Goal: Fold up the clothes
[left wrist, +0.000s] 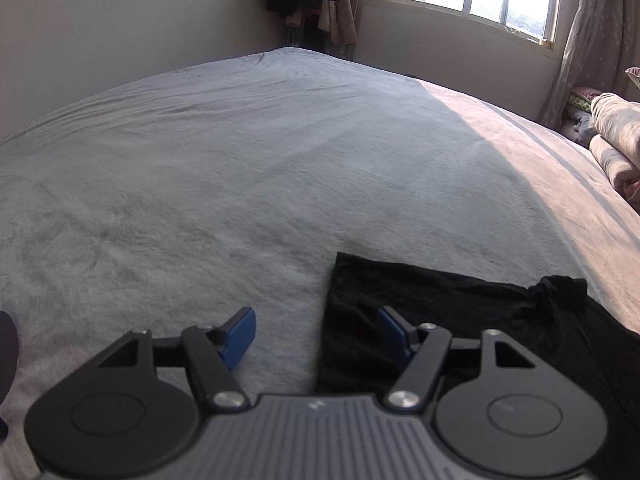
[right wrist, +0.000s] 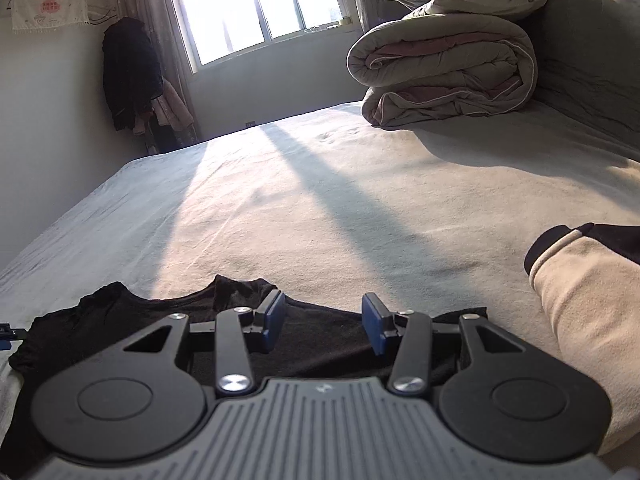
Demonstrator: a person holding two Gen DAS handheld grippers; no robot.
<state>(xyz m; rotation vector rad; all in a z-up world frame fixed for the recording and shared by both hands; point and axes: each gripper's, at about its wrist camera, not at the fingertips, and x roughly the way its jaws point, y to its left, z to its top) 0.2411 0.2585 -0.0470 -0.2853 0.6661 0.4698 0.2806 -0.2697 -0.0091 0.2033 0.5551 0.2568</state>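
A black garment [left wrist: 460, 312] lies flat on the grey bed sheet [left wrist: 240, 168], near the front edge. My left gripper [left wrist: 316, 334] hovers over the garment's left edge. Its blue pads stand apart, one over bare sheet and one over black cloth, with nothing gripped. In the right wrist view the same garment [right wrist: 100, 320] spreads out under my right gripper [right wrist: 324, 324]. Those jaws are also open, just above the cloth's far hem, and hold nothing. The near part of the garment is hidden behind the gripper bodies.
A folded quilt with pillows [right wrist: 440, 72] is stacked at the bed's far right. A beige sleeve with a dark cuff [right wrist: 580, 288] lies at the right. Dark clothes [right wrist: 128, 72] hang in the corner by the window [right wrist: 256, 8]. Sunlight crosses the sheet [right wrist: 320, 184].
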